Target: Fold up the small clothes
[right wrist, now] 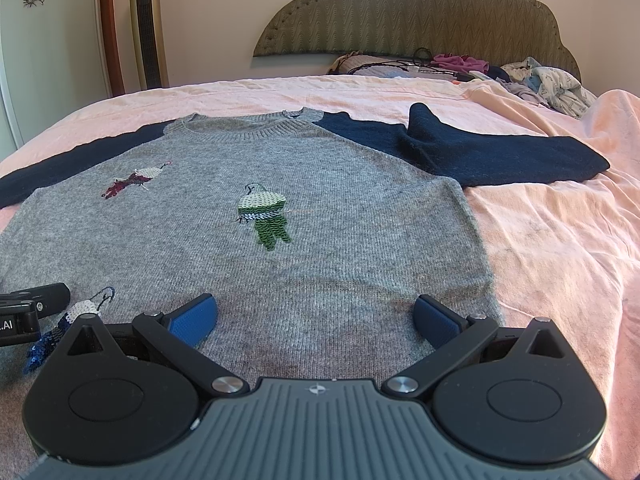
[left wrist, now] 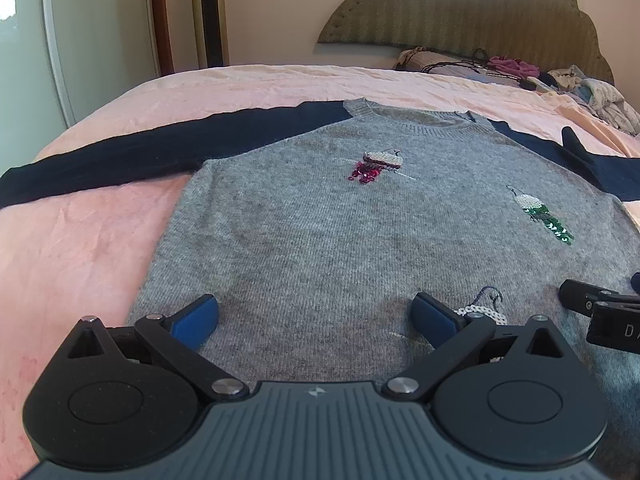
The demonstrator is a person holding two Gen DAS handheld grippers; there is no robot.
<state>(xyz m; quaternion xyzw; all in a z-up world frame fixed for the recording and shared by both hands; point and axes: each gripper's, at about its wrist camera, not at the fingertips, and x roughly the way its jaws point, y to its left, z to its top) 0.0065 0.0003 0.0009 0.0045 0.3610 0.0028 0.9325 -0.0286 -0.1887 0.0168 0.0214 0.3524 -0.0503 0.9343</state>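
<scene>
both open claws (left wrist: 314,316) (right wrist: 316,316) hover over the flat sweater's (left wrist: 320,240) hem.

The grey knit sweater's (left wrist: 320,240) navy left sleeve (left wrist: 80,168) is cut off at the frame's left edge. The blue sequin bird (right wrist: 60,328) is partly hidden behind the right gripper's (right wrist: 316,320) black linkage.

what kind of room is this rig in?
Most likely a home bedroom. The grey sweater lies spread on a bed with a pink sheet, an upholstered headboard stands behind it, and loose clothes are piled near the pillows.
</scene>
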